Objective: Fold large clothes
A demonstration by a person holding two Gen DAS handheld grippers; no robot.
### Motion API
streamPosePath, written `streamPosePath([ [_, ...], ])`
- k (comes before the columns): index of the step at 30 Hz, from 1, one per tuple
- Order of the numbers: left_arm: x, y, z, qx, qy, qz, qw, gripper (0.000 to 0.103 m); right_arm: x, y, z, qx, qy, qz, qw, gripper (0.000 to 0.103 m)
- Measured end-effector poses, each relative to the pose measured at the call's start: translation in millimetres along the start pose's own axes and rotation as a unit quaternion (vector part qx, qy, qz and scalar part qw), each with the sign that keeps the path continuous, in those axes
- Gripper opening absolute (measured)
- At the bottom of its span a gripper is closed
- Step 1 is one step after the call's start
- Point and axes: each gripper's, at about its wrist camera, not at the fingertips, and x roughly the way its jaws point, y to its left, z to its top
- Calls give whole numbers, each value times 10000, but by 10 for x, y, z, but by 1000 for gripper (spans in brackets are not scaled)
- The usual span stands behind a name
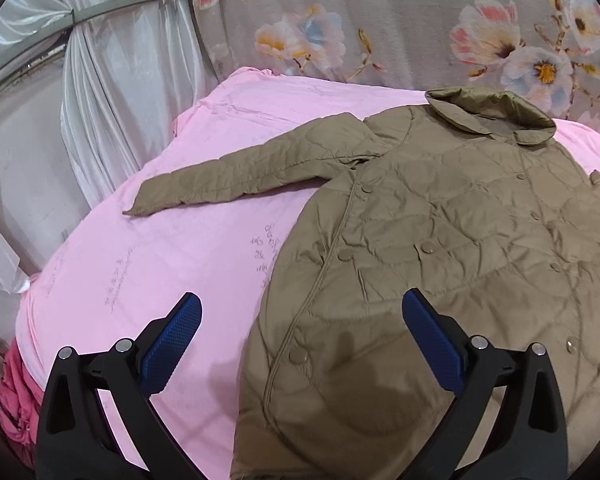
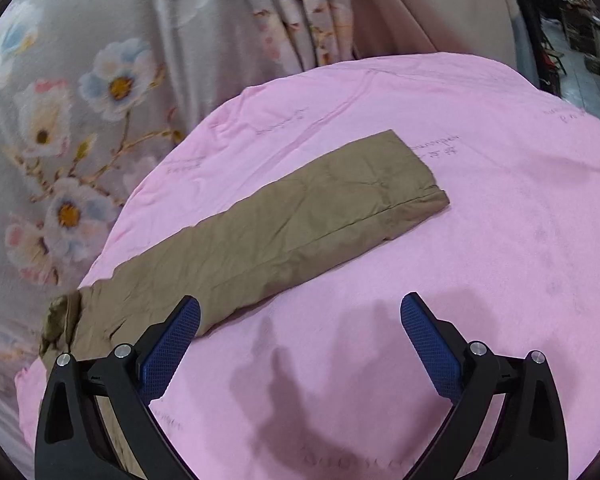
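A khaki quilted coat (image 1: pixel 440 248) lies spread flat, front up and buttoned, on a pink sheet (image 1: pixel 160 264). Its collar (image 1: pixel 496 114) points to the far side. One sleeve (image 1: pixel 244 176) stretches out to the left. My left gripper (image 1: pixel 302 312) hovers open above the coat's lower left edge, holding nothing. In the right wrist view the other sleeve (image 2: pixel 284 232) lies straight across the pink sheet (image 2: pixel 480 240), cuff (image 2: pixel 420 184) at the far right. My right gripper (image 2: pixel 300 312) is open and empty just this side of the sleeve, its left finger (image 2: pixel 172 348) over the sleeve's near edge.
A grey floral curtain (image 1: pixel 380 28) hangs behind the bed. White drapes (image 1: pixel 112 80) stand at the left. Dark pink cloth (image 1: pixel 16 396) bunches below the sheet's left edge. A cluttered room (image 2: pixel 572 40) shows past the far right.
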Motion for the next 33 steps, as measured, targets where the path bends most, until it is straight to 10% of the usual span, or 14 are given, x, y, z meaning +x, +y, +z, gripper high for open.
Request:
streamPosePath([
  [8,420,-133,16,-18,334,-28,9994,98,349,-235,258,883,-289,-48,9957,96],
  [13,614,-176,-97,1,481,-4,9988,98,516,-80,378,751,-462,-186,9959,13],
  [19,661,-194,-176,-66,334,-6,9994,98,144,967,311,-248,-967,823,9916,8],
  [27,689,-171,-196,-184,368,-145,9990,98,-221,3115,-900,-2559,-259,2910,9215,7],
  [33,713,-135,-199,-287,404,-272,9984,98,156,3948,-2190,-3465,1046,3333,8706,13],
])
